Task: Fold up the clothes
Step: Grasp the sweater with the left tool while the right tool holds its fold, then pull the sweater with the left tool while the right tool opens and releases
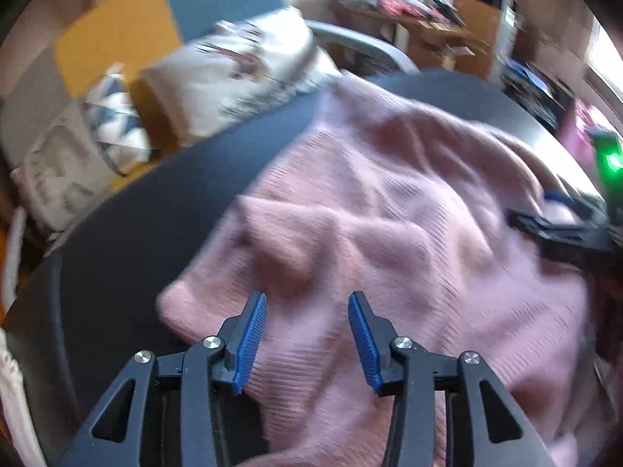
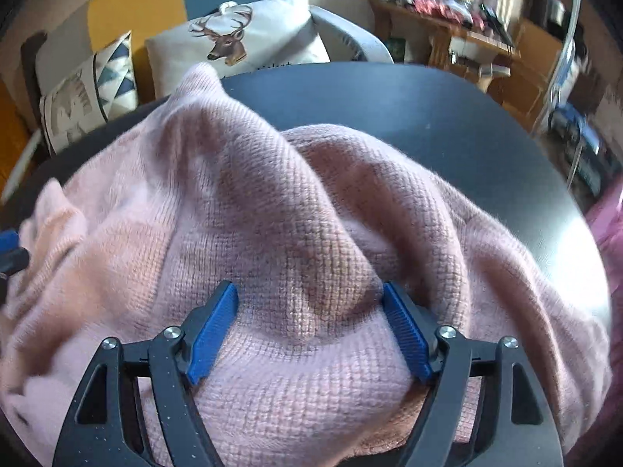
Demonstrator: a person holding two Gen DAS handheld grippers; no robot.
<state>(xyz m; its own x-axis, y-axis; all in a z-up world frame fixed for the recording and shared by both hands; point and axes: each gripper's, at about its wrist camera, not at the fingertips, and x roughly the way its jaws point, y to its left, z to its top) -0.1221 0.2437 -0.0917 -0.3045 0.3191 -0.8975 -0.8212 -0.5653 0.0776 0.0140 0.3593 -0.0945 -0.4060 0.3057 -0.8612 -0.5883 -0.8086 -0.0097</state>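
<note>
Both the left gripper and right gripper hover agape over the rumpled pink knit sweater heaped on the dark round table, a deer cushion behind.

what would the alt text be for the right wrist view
The right gripper, jaws open wide, hangs over a rumpled pink knitted sweater heaped on a dark round table; its blue pads sit either side of a raised fold. Behind the table are a deer-print cushion and a cluttered wooden shelf.
</note>
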